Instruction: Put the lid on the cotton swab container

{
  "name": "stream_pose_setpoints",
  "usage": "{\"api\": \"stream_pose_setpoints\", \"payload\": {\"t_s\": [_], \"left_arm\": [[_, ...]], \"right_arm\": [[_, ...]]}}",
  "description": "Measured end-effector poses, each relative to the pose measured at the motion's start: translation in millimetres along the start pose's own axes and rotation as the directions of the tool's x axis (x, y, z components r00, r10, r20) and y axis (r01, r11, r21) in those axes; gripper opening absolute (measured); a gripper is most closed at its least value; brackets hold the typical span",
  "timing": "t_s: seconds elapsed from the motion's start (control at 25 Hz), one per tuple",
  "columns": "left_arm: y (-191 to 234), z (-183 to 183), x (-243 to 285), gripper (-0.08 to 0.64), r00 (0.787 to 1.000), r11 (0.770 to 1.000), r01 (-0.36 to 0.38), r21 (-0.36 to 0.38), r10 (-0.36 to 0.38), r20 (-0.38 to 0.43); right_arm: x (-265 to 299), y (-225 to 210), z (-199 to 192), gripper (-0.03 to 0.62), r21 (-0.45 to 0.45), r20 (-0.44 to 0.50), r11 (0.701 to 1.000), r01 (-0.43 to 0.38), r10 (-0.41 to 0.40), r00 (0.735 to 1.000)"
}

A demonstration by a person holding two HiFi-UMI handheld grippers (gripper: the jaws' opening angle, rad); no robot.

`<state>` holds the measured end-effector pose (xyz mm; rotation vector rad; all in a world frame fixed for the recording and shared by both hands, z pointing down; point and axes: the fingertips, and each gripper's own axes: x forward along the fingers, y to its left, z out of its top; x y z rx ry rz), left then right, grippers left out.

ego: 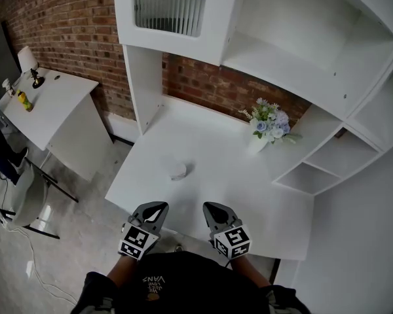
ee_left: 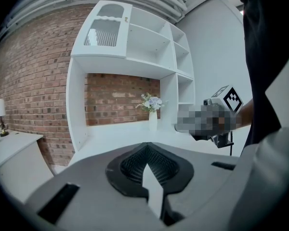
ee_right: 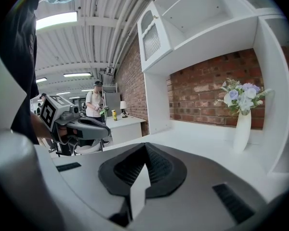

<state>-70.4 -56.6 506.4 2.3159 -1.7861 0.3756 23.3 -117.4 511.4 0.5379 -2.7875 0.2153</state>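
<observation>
The cotton swab container (ego: pixel 177 171) shows only in the head view. It is a small, round, white thing on the white counter (ego: pixel 203 142), just left of the frame's centre (too small to tell whether its lid is on). Both claws hang at the lower middle of that frame, over the counter's near edge and well apart from the container, with the left claw (ego: pixel 155 210) to the left of the right claw (ego: pixel 215 210).

Each gripper view looks along its own jaws and shows them pressed together with nothing between them. The claws' grey bodies fill the lower half of those frames. The left gripper view catches the right claw at its right edge, partly under a mosaic patch. The right gripper view catches the left claw at its left.

A vase of flowers (ego: pixel 267 128) stands at the counter's far right, beside the shelving unit (ego: pixel 275 51). Only the right gripper view shows a person (ee_right: pixel 93 103), standing far back near a side table (ee_right: pixel 123 123) that carries a yellow bottle (ee_right: pixel 114 114).
</observation>
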Motion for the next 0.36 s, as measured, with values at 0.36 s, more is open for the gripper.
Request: {"api": "stream_pose_setpoints", "payload": {"t_s": [0.36], "left_arm": [[5.1,-3.4,-0.9,0.006,1.000,1.000,-0.014,-0.002,0.014,-0.003]], "right_arm": [[4.4,0.8,-3.0,-0.002,-0.015,-0.016,1.000,0.004,-0.004,1.000]]}}
